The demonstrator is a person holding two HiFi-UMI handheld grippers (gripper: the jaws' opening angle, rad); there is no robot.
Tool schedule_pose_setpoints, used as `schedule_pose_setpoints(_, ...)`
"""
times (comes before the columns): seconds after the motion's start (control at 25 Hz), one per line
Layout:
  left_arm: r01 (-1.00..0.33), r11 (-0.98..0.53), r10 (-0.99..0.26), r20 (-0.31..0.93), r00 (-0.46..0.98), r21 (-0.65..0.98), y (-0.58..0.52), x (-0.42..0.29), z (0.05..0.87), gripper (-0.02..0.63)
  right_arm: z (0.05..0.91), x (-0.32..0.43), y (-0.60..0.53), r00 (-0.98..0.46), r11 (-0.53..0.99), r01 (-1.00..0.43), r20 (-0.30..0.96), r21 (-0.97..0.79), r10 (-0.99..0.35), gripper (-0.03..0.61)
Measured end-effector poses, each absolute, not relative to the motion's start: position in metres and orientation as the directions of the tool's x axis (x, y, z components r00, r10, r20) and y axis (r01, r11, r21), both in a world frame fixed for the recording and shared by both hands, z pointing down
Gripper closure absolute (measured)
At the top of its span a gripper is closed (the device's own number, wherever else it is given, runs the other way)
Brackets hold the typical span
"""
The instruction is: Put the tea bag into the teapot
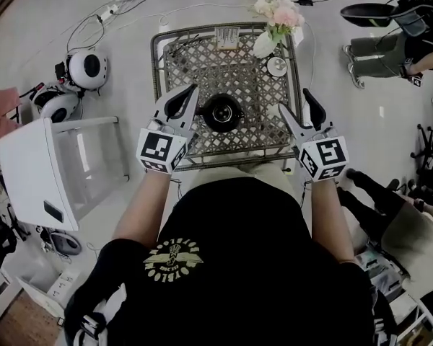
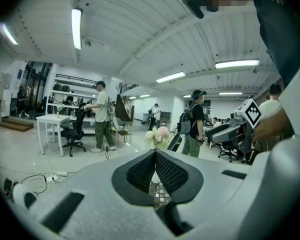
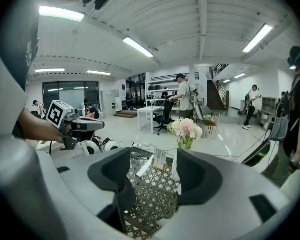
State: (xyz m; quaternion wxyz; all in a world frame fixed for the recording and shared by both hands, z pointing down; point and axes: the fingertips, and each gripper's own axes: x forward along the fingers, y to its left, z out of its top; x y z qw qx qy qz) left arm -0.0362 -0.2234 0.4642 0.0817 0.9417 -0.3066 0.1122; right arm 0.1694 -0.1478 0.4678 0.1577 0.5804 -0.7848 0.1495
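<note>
The left forearm (image 1: 139, 209) and right forearm (image 1: 330, 211) reach out from the torso, roughly parallel. The left gripper (image 1: 187, 95) points to the far side, leaning slightly right, with its jaws pressed together on nothing. The right gripper (image 1: 297, 107) (its marker cube (image 1: 323, 157) nearest the wrist) also points far, its jaws wide apart and empty.
</note>
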Motion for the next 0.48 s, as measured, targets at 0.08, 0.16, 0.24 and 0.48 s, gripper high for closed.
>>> schedule_pose_setpoints(0.08,-0.594,-0.8,-0.552,0.28,0.785,0.089,-0.224,-0.031,0.471,0.617,0.481,0.175,-0.145,-0.266,0.272,-0.961,0.455,-0.053,-0.85,0.324)
schedule_pose_setpoints(0.16,-0.595,-0.799,-0.549,0.297,0.781,0.088,-0.224,-0.025,0.477,0.616,0.491,0.183,-0.144,-0.262,0.265,-0.962,0.474,-0.063,-0.841,0.324)
schedule_pose_setpoints(0.24,-0.607,-0.79,-0.557,0.314,0.769,0.084,-0.223,-0.021,0.483,0.616,0.502,0.189,-0.142,-0.277,0.272,-0.959,0.487,-0.083,-0.828,0.324)
schedule_pose_setpoints(0.48,-0.691,-0.715,-0.623,0.35,0.699,0.106,-0.218,-0.021,0.497,0.617,0.542,0.2,-0.134,-0.345,0.31,-0.938,0.54,-0.158,-0.768,0.324)
